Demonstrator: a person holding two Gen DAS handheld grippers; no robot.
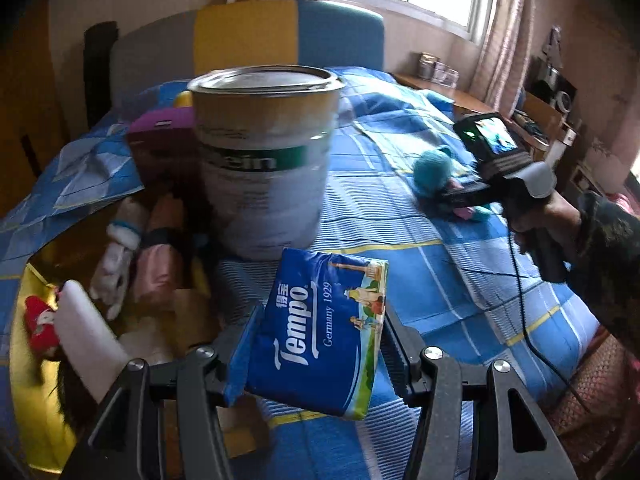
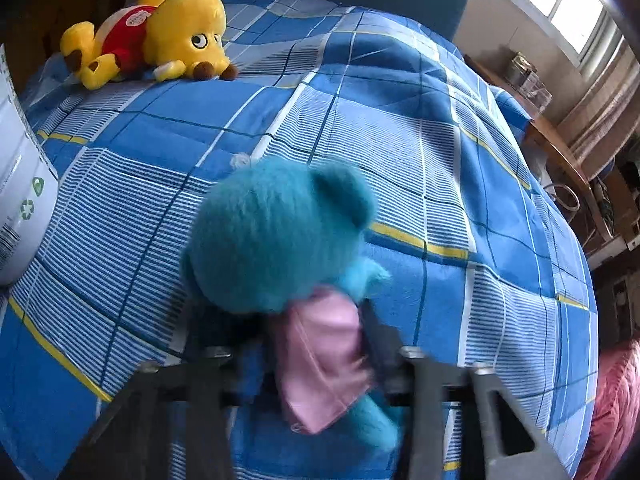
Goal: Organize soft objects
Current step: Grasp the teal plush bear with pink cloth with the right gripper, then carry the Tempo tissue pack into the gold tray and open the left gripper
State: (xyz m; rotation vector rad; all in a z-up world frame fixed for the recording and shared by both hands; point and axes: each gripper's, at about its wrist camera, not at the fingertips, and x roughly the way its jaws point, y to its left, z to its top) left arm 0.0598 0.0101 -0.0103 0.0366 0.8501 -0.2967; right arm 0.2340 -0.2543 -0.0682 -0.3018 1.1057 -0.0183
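Left gripper (image 1: 316, 344) clamps a blue Tempo tissue pack (image 1: 320, 332), glossy and slightly crumpled, held above the checked blue bedspread (image 1: 400, 280). Right gripper (image 2: 316, 344) pinches a fuzzy teal bear (image 2: 280, 236) by its pink dress, head forward, just over the bedspread. Beyond stands a tall white tin (image 1: 264, 160); farthest, a yellow plush (image 2: 160, 36) lies by the headboard.
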